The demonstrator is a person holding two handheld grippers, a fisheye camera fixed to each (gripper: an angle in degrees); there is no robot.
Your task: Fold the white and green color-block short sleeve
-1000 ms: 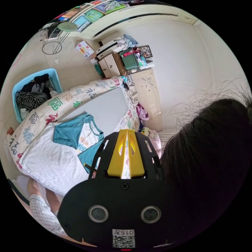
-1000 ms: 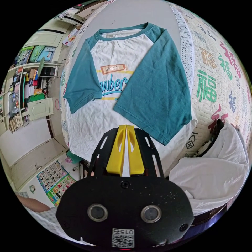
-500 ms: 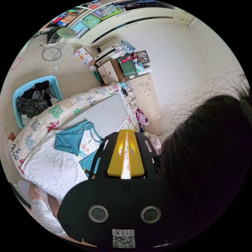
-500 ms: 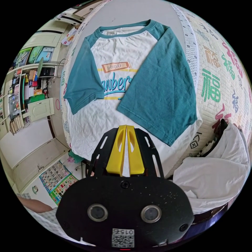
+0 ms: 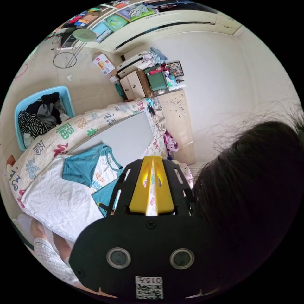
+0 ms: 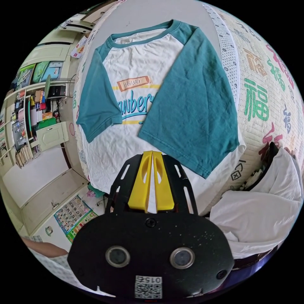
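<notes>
1. right gripper view has the white and green shirt (image 6: 139, 95) lying face up on the bed (image 6: 259, 104), collar away from the camera, hem toward it; the right gripper (image 6: 153, 155) hovers over the shirt's white lower body, its yellow jaws together and holding nothing.
2. one green sleeve (image 6: 193, 104) is folded across the shirt's front, covering part of the print; the other sleeve (image 6: 96, 101) lies spread out on the opposite side of the shirt.
3. left gripper view puts the left gripper (image 5: 153, 160) high and well apart from the shirt, jaws together and empty, beside the person's hair (image 5: 250, 186).
4. judged step: mid-fold, one side done. the next move likely calls for opening the jaws, pinching the spread sleeve and carrying it across the shirt.
5. count: one shirt, two sleeves, two grippers, one blue basket of clothes (image 5: 38, 114) on the floor beyond the shirt, one white cloth (image 6: 262, 205) bunched beside the shirt's hem corner.
</notes>
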